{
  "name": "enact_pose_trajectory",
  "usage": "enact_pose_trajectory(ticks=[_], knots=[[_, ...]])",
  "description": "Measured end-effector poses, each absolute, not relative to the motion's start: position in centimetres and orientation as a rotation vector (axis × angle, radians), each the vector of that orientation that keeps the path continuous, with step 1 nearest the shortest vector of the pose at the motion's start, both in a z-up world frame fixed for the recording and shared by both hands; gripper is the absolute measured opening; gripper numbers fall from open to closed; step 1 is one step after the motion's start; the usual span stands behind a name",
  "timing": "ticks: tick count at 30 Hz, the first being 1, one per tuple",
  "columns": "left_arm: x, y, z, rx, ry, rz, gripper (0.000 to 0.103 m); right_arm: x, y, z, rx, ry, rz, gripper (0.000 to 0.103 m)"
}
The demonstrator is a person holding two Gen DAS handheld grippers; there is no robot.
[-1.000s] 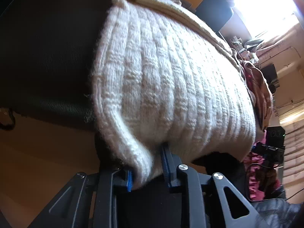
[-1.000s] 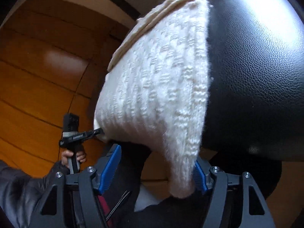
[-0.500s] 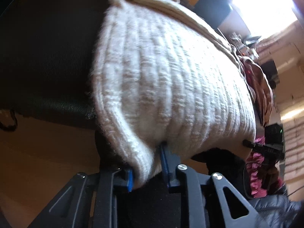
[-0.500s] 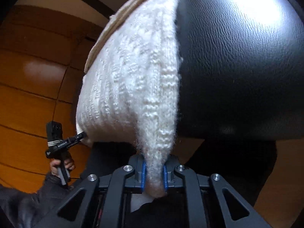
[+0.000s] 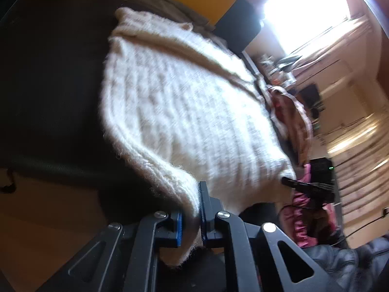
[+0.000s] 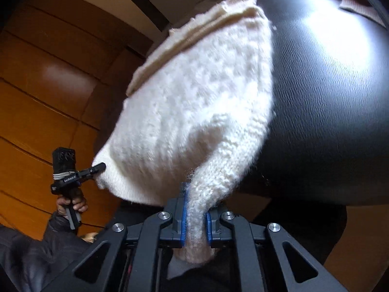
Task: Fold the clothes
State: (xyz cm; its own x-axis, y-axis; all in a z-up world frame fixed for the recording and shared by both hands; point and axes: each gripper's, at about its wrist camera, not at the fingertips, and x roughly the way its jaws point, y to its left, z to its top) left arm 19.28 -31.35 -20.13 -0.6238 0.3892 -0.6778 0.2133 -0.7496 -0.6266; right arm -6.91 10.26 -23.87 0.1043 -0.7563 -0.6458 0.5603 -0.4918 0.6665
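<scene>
In the left wrist view my left gripper (image 5: 190, 215) sat at the bottom centre of the frame, its jaws having just been closing and now clamped on the near hem of a cream knitted sweater (image 5: 184, 112), a thick fold of wool squeezed between the blue pads (image 5: 179, 228). The sweater spread from there up through the middle of the frame over a black leather-look seat (image 5: 48, 85), whose dark surface filled the left side, and the picture was blurred. At the right edge, below centre, my right gripper (image 5: 288, 181) showed as a dark tip touching the sweater's other near corner, with pink fabric (image 5: 301, 221) under it. A bright window (image 5: 304, 9) glared at the upper right. In the right wrist view my right gripper (image 6: 196, 219) was at the bottom centre, jaws pressed together on a bunched corner of the sweater (image 6: 201, 102), which hung down past the pads. The knit rose up the middle of the frame, lying on the glossy black seat (image 6: 328, 97) that filled the right side. At the lower left my left gripper (image 6: 98, 166) pinched the far corner of the hem, gripped by my hand (image 6: 71, 203) in a dark padded sleeve (image 6: 36, 250). Orange-brown wooden floor (image 6: 48, 85) filled the left of that frame.
</scene>
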Motion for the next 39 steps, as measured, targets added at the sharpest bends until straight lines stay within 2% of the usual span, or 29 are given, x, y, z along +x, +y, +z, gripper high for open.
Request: enact_pose_trajectory(ticks=[10,18,28,34,39], knots=[[16.5,-32.6,-18.8,-1.209,-1.07,2.534,0.009,-8.7,7.7,-21.9,1.264,-0.283,-1.701,0.012],[13.9,-32.4,-19.6,-1.229,-1.096,2.551,0.009,-10.6,6.5,-23.4,1.341,-0.339,-1.77,0.012],[15.1,-34.5,-16.7,-0.921,-1.256,2.473,0.009,-8.4,4.4,-20.6,1.236,-0.434,-1.373,0.012],[12.6,-37.2,-14.3,-0.807,-1.248,2.53,0.009,-12.0,3.1,-19.1,1.16,-0.589,-1.395,0.012],[8.4,-39.9,-13.8,-0.794,-1.254,2.582,0.009,-16.3,1.3,-18.9,1.16,-0.642,-1.485,0.012]])
